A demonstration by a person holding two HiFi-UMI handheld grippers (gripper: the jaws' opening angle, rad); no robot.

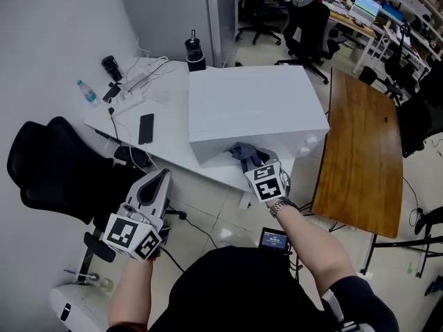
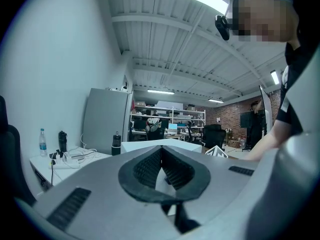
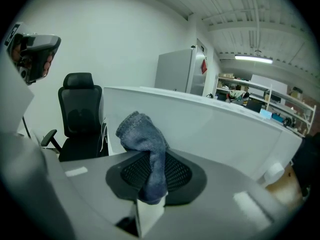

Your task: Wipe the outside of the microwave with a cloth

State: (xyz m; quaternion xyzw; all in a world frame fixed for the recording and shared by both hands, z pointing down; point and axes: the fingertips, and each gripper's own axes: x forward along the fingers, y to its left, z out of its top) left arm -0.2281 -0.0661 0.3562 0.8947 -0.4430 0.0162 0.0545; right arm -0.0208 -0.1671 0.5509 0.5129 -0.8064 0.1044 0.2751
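The microwave [image 1: 256, 106] is a white box on a white table [image 1: 166, 137]. A grey-blue cloth [image 1: 243, 154] hangs bunched at the microwave's front face, and my right gripper [image 1: 249, 163] is shut on it. In the right gripper view the cloth [image 3: 145, 144] sticks up from between the pads, with the microwave's white side [image 3: 210, 129] just beyond it. My left gripper [image 1: 160, 178] hangs low at the left, off the table's front edge, shut and empty. In the left gripper view its pads [image 2: 150, 165] meet, and the microwave [image 2: 160, 145] lies ahead.
A black office chair [image 1: 55, 171] stands to the left of the table. On the table lie a phone [image 1: 146, 128], a power strip with cables [image 1: 135, 81], a water bottle [image 1: 86, 92] and a black bottle [image 1: 195, 52]. A wooden table [image 1: 363, 154] stands to the right.
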